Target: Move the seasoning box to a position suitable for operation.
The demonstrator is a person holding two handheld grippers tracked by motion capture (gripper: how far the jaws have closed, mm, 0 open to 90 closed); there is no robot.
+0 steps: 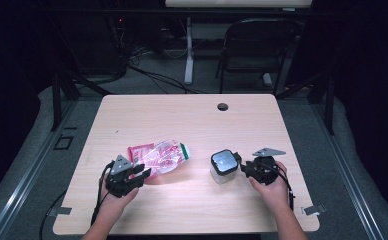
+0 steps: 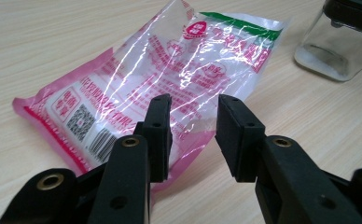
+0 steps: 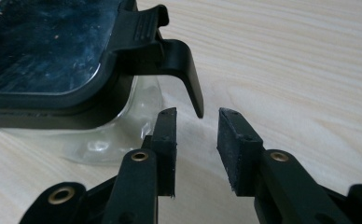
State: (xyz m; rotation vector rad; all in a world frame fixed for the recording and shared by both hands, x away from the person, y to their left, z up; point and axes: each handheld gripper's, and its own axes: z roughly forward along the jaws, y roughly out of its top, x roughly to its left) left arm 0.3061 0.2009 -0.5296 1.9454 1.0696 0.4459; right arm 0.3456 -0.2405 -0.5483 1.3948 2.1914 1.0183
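Observation:
A crinkled clear plastic bag with pink and green print lies flat on the table's left half. My left gripper sits at its near corner. In the left gripper view the bag spreads out ahead and the left gripper is open, its pads apart above the bag's pink edge. A square glass jar with a black lid stands to the right. My right gripper is just beside it. In the right gripper view the lid's latch tab hangs just ahead of the open right gripper, untouched.
The light wooden table has a cable hole near its far edge. The jar also appears at the upper right of the left gripper view. Behind the table are a folding chair and a white desk leg.

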